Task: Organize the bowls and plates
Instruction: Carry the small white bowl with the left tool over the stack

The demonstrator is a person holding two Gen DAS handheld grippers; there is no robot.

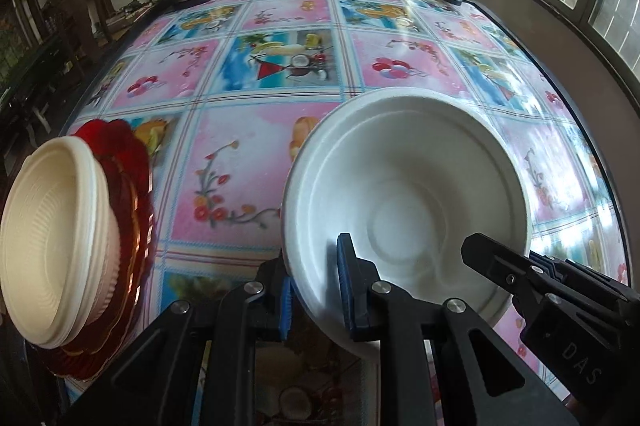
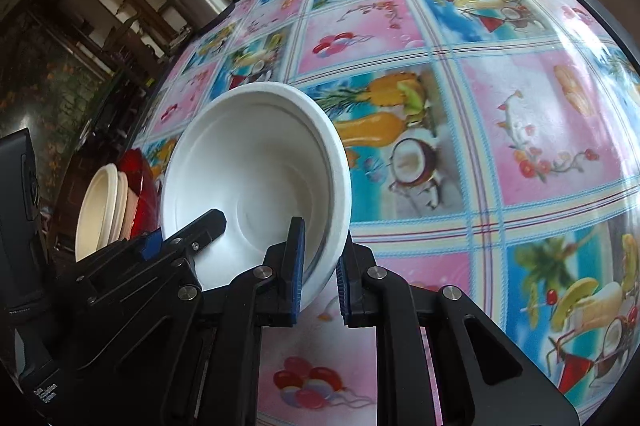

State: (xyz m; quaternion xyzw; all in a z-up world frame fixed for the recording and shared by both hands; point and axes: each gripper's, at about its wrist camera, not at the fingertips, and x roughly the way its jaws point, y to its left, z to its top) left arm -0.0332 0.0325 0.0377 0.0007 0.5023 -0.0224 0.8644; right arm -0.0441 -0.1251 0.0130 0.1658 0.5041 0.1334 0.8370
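You are pinching the white bowl by its near rim with both claws, left claw and right claw each clamping its wall. Pulling them apart risks tearing the thin rim; loosening either risks dropping it short of the cream bowls.

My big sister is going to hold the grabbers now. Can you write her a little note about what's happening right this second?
Left gripper: closed on the near rim of the white bowl, one finger inside, one outside.
Right gripper: pinching the same white bowl's rim from the other side.
So both grippers hold one bowl, tilted above the patterned tablecloth.
Off to the left: a stack of cream bowls sitting on red plates.
Done: cream bowls and red plates are already gathered.
Left: probably carry the white bowl to that stack, then let go.
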